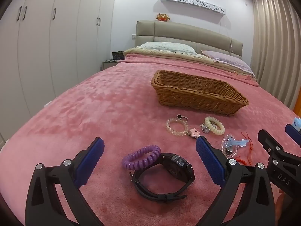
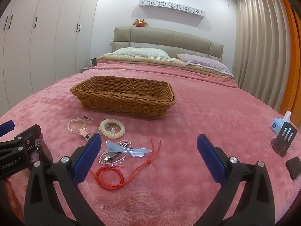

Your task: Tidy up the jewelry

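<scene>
My left gripper [image 1: 150, 145] is open above a black watch [image 1: 165, 175] and a purple spiral hair tie [image 1: 140, 156] that lie between its fingers on the pink blanket. My right gripper [image 2: 148, 143] is open and empty; a red cord bracelet [image 2: 112, 173], a blue hair clip [image 2: 128, 148] and a clear bead bracelet [image 2: 114, 155] lie near its left finger. A cream spiral tie [image 2: 112, 129], a clear spiral tie [image 2: 75, 127] and a pink star clip [image 2: 84, 131] lie further off. The wicker basket [image 2: 122, 101] stands beyond them and looks empty.
The pink blanket [image 2: 207, 113] covers the bed. A blue-white tissue pack [image 2: 280, 124], a black phone stand [image 2: 284, 139] and a dark phone [image 2: 293, 167] lie at the right edge. Pillows and headboard are at the far end, wardrobes on the left.
</scene>
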`<state>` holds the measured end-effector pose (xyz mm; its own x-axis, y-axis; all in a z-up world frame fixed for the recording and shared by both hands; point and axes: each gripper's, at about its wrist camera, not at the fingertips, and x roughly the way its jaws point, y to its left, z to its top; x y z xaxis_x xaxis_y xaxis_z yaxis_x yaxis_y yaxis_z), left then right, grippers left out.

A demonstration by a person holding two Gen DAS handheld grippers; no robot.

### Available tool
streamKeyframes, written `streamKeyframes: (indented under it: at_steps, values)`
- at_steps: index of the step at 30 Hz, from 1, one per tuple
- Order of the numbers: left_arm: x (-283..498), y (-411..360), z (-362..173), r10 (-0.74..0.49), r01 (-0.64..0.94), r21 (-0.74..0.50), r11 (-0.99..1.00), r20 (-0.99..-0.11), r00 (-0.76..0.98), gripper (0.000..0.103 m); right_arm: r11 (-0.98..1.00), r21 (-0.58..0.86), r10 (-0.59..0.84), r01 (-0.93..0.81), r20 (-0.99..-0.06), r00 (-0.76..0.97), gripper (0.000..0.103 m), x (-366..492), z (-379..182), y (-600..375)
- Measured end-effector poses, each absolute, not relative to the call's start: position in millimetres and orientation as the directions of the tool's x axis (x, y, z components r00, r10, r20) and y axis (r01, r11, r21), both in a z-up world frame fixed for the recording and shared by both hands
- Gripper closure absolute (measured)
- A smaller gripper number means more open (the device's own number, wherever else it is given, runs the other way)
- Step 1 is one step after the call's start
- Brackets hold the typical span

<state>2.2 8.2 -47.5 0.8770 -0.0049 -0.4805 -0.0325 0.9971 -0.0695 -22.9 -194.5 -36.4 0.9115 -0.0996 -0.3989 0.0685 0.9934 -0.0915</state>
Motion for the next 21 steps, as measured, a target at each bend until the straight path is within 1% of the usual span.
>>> streamKeyframes:
  at_steps: [21]
  values:
    - [0.0,9.3,-46.6,-0.007,-0.031,-0.071,0.997,-0.480,0.877,0.008,0.993,-0.099,-0.101,0.066,-0.396,0.913,0.007,-23.1,-37.2,-191.8]
